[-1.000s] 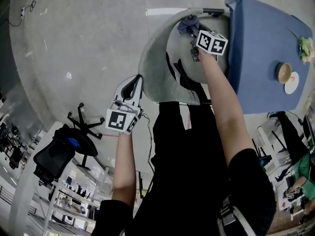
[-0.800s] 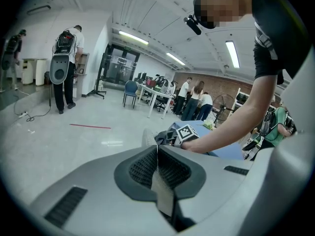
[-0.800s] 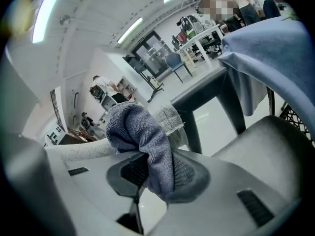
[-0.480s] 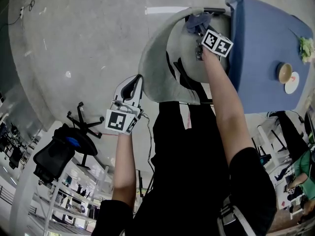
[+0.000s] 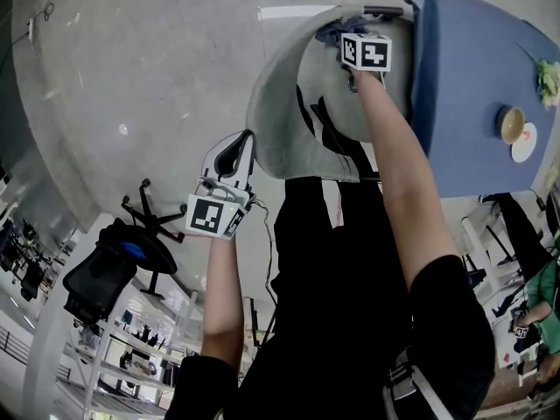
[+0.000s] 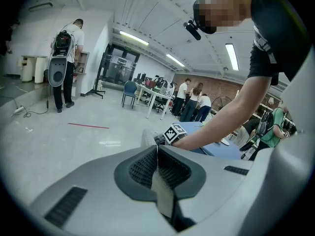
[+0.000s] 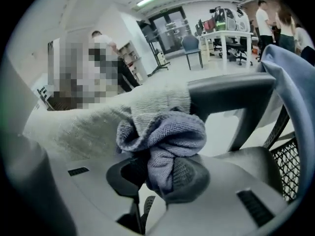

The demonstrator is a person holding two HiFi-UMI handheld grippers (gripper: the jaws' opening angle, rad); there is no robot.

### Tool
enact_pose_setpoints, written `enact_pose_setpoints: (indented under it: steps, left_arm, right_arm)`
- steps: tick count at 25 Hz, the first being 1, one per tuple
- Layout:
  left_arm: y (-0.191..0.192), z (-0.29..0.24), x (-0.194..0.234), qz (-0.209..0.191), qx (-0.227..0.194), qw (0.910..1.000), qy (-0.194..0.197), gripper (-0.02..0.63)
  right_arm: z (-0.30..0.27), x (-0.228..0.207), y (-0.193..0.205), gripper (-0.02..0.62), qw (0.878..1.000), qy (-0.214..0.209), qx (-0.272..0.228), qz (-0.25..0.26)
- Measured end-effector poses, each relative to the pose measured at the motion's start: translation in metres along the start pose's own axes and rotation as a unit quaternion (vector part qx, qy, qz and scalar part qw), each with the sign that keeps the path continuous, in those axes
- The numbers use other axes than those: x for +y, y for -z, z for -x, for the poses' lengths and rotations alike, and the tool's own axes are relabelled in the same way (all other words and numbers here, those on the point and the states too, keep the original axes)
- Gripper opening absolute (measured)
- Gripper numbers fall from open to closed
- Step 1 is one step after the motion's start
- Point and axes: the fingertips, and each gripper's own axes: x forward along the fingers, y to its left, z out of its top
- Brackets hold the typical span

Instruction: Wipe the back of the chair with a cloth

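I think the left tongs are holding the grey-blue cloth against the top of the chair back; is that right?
Not quite: it is the right tongs that hold the grey-blue cloth against the top of the chair back, as the right gripper view shows.

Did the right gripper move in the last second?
Yes. Against the chair back, the right gripper, shut on the cloth, has slid up the picture, nearer the dark armrest.
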Motion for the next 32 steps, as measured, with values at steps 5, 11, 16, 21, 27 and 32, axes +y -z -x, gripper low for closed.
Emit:
enact_pose_setpoints:
  steps: [5, 11, 16, 21, 27, 32]
  left_arm:
    - [0.000, 0.001, 0.001, 0.001, -0.005, 1.0000, 0.000, 0.025]
    - [0.000, 0.001, 0.001, 0.001, -0.008, 1.0000, -0.001, 0.025]
    - [0.000, 0.001, -0.001, 0.000, -0.011, 0.9999, -0.003, 0.025]
    - [0.000, 0.003, 0.000, 0.001, -0.015, 0.9999, -0.005, 0.025]
    - [0.000, 0.004, -0.002, -0.006, -0.010, 0.9999, -0.012, 0.025]
    - [-0.001, 0.002, -0.002, -0.003, -0.013, 0.9997, -0.018, 0.025]
  right_arm:
    - [-0.010, 0.051, 0.020, 0.107, 0.990, -0.026, 0.049, 0.129]
    - [-0.005, 0.111, 0.071, 0.107, 0.902, -0.091, 0.102, 0.409]
    - [0.011, 0.140, 0.119, 0.107, 0.833, -0.146, 0.124, 0.520]
    - [0.036, 0.166, 0.175, 0.107, 0.771, -0.196, 0.137, 0.590]
    - [0.080, 0.171, 0.249, 0.107, 0.681, -0.261, 0.158, 0.665]
    - [0.130, 0.150, 0.311, 0.104, 0.584, -0.310, 0.172, 0.730]
